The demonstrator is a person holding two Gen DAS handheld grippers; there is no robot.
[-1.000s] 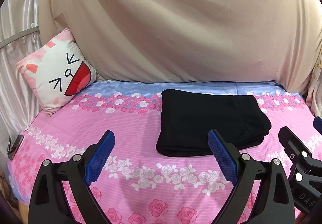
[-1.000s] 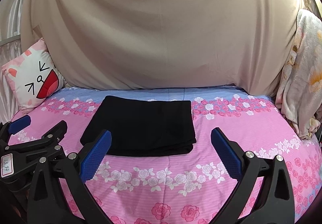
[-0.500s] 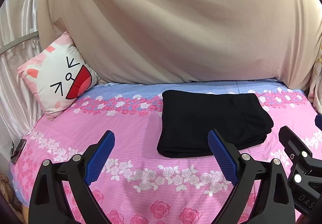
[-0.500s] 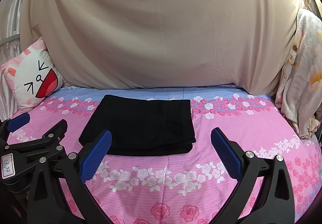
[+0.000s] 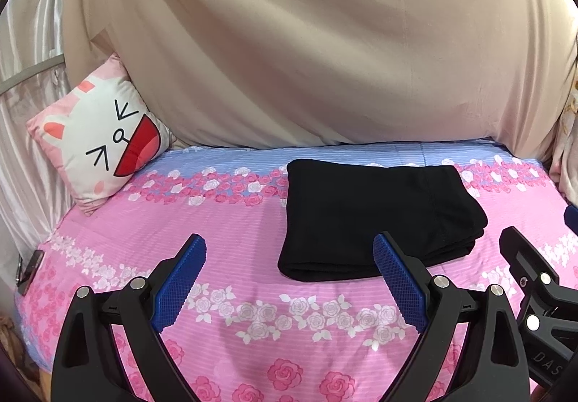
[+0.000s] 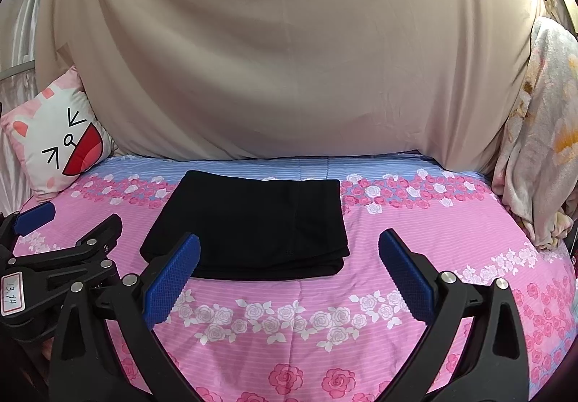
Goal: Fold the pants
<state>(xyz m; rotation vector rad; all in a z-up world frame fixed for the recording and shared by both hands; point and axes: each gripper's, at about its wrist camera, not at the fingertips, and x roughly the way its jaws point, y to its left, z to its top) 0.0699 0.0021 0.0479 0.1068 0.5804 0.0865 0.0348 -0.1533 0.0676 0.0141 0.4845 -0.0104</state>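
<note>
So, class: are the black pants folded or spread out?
Folded. The black pants lie as a compact rectangle on the bed sheet, stacked layers showing at the near edge.

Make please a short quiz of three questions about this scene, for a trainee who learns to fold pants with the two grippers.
1. True or false: the black pants lie folded in a flat stack on the floral bedsheet.
2. Which state fits the left gripper and the right gripper? A) both open and holding nothing B) both shut on the pants C) one open, one shut
3. Fill in: the cat-face pillow leans at the ____ side of the bed, seen from both cameras.

Key
1. True.
2. A: in each view the jaws stand wide apart, short of the pants.
3. Left.
</note>
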